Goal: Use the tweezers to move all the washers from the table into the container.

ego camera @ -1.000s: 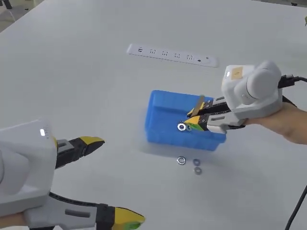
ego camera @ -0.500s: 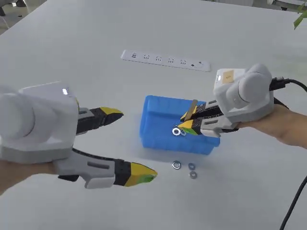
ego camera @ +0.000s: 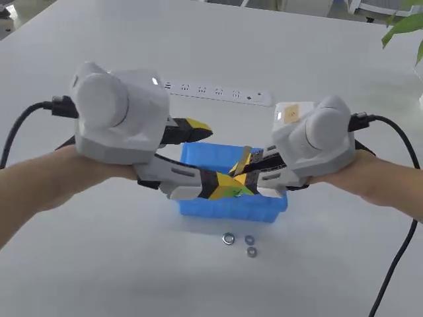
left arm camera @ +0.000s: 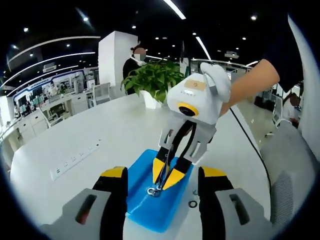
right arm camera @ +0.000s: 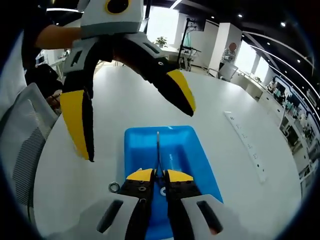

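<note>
The right hand-held gripper [right arm camera: 160,175] has its jaws squeezed tight on a pair of tweezers [right arm camera: 157,145], which reach out over the blue container [ego camera: 231,206] in the middle of the white worktop [ego camera: 132,277]. In the left gripper view one washer [left arm camera: 151,190] sits right at the tweezers' tip, over the container's floor; whether it is pinched or already lying there I cannot tell. The left hand-held gripper [ego camera: 218,158] faces it from the other side with its jaws spread wide and nothing between them, its yellow tips over the container and one tip just beside the right gripper's tips. Seen from the head view, three loose washers [ego camera: 249,240] lie in a small cluster on the worktop at the container's 6 o'clock, near its wall but clear of it. A white power strip [ego camera: 218,92] lies at the container's 12 o'clock, well apart from it. Both grippers trail black cables, and a person's hand holds each one
</note>
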`<act>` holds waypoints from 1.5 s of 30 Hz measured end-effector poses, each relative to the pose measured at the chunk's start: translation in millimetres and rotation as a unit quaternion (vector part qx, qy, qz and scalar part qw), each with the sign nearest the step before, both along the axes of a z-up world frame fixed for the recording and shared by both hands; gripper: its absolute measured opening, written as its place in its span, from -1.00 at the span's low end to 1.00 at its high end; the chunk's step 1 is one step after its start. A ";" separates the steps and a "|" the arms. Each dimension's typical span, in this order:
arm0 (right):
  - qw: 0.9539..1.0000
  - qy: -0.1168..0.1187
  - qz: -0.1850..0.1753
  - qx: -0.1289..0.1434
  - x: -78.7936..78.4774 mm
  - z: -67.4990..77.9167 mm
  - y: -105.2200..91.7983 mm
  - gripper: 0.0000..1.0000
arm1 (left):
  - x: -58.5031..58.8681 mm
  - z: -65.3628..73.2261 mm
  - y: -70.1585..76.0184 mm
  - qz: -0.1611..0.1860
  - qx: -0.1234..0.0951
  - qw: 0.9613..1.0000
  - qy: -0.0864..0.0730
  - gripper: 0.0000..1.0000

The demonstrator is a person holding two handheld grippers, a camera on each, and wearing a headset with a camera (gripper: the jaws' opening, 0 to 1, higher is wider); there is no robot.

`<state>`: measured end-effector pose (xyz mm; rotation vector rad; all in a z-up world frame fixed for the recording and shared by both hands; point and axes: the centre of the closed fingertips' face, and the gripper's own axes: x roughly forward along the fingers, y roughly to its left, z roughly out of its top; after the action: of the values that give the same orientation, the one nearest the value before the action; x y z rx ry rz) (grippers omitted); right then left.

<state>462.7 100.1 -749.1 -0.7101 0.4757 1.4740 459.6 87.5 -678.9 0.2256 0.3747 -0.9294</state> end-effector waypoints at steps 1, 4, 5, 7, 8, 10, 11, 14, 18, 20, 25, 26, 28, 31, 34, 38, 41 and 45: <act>1.000 -0.001 0.002 -0.001 -0.7 0.5 -0.2 -0.80 | 4.9 0.1 -0.2 -0.007 0.018 1.000 -0.014 0.11; 1.000 -0.002 0.008 -0.002 -3.4 1.2 0.0 -0.81 | 8.8 0.4 -7.7 -0.025 0.020 0.999 -0.011 -0.04; 1.000 -0.002 0.010 -0.004 -3.9 0.8 -0.3 -0.80 | 7.8 -1.0 -11.7 -0.038 0.023 0.999 -0.006 -0.12; 1.000 -0.002 0.011 -0.007 -4.6 -0.1 -1.0 -0.81 | 6.1 -5.1 -15.8 -0.056 0.035 0.998 0.001 -0.40; 1.000 -0.002 0.011 -0.007 -4.9 -0.4 -1.3 -0.81 | 7.2 -4.9 -16.7 -0.058 0.037 0.998 -0.006 -0.47; 1.000 -0.002 0.013 -0.008 -5.7 -0.3 -1.5 -0.81 | 3.8 -5.2 -20.9 -0.072 0.030 0.997 0.009 -0.50; 1.000 -0.002 0.014 -0.008 -6.0 0.1 -1.3 -0.81 | 2.8 -4.5 -22.6 -0.077 0.029 0.997 0.009 -0.50; 1.000 -0.003 0.015 -0.009 -6.3 0.9 -1.0 -0.81 | -0.8 -4.2 -29.0 -0.101 0.038 0.994 0.007 -0.54; 1.000 -0.002 0.017 -0.009 -7.5 1.7 -0.7 -0.81 | -2.5 -8.6 -29.7 -0.118 0.061 0.991 0.005 -0.79; 1.000 -0.004 0.020 -0.012 -8.2 1.6 -1.2 -0.81 | -3.3 -8.7 -29.9 -0.122 0.068 0.990 0.003 -0.82; 1.000 -0.006 0.020 -0.015 -8.2 2.0 -1.5 -0.81 | -5.7 -7.6 -29.1 -0.130 0.076 0.989 -0.003 -0.84; 1.000 -0.007 0.019 -0.015 -8.1 2.6 -1.4 -0.81 | -4.5 -6.7 -27.9 -0.128 0.081 0.988 -0.013 -0.85; 1.000 -0.008 0.018 -0.013 -7.8 4.1 -1.1 -0.81 | -5.7 -4.8 -26.9 -0.132 0.087 0.987 -0.020 -0.86; 1.000 -0.011 0.017 -0.009 -8.2 8.5 0.3 -0.81 | -6.7 -0.3 -27.6 -0.136 0.088 0.986 -0.028 -0.87; 1.000 -0.014 0.017 -0.005 -9.3 13.3 1.8 -0.80 | -7.2 4.4 -27.8 -0.138 0.088 0.986 -0.029 -0.87; 1.000 -0.021 0.015 0.000 -9.6 18.4 2.7 -0.79 | -7.7 9.4 -26.9 -0.143 0.098 0.984 -0.034 -0.88; 0.999 -0.031 0.012 0.004 -8.5 22.5 3.3 -0.78 | -7.8 13.3 -27.2 -0.144 0.101 0.984 -0.037 -0.87; 0.999 -0.042 0.003 0.002 -6.5 25.4 0.7 -0.66 | -8.2 19.1 -29.0 -0.144 0.098 0.984 -0.043 -0.87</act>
<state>456.2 100.8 -723.6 -0.7671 0.4068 1.4455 451.4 58.6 -659.9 0.5096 0.3597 -1.1634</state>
